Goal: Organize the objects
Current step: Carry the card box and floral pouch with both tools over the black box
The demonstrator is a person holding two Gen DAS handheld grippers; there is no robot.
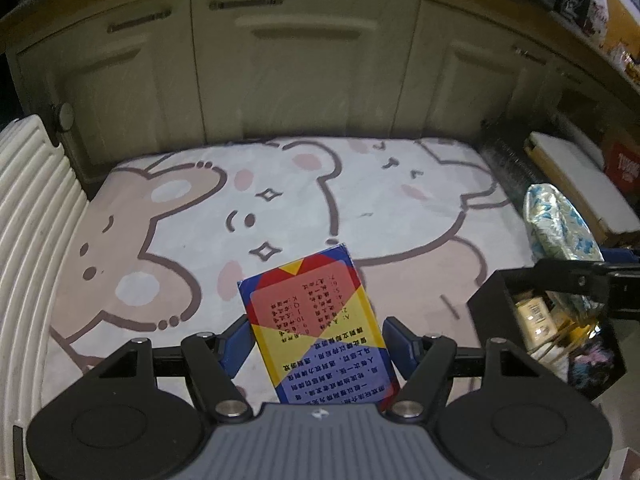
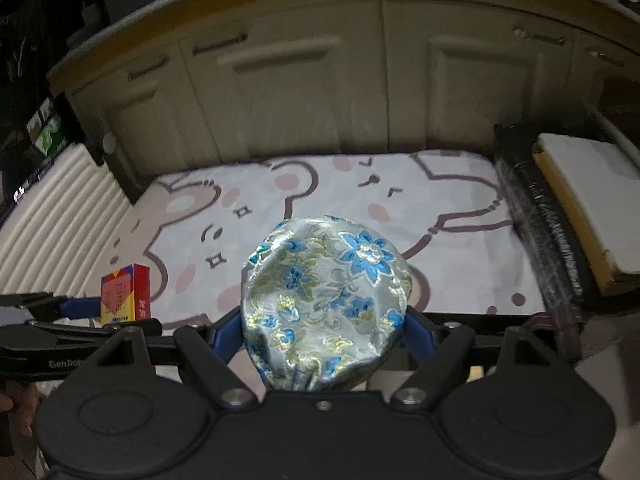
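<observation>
A card box (image 1: 316, 320) printed in red, blue and yellow stands upright between the blue pads of my left gripper (image 1: 318, 340), which is shut on its two sides above the mat. The right wrist view shows the same card box (image 2: 124, 292) at the far left, with a blue fingertip (image 2: 80, 307) against it. My right gripper (image 2: 320, 336) is shut on a round silver brocade pouch (image 2: 326, 300) with blue flowers, which bulges up between its pads. That pouch (image 1: 560, 220) also appears at the right edge of the left wrist view.
A cartoon bear mat (image 1: 280, 200) covers the floor in front of cream cabinet doors (image 1: 304, 72). A black open box (image 1: 496, 312) with several small items sits at the right. A white ribbed panel (image 1: 32, 216) lies left; a white slab (image 2: 592, 184) and black roll (image 2: 536, 216) lie right.
</observation>
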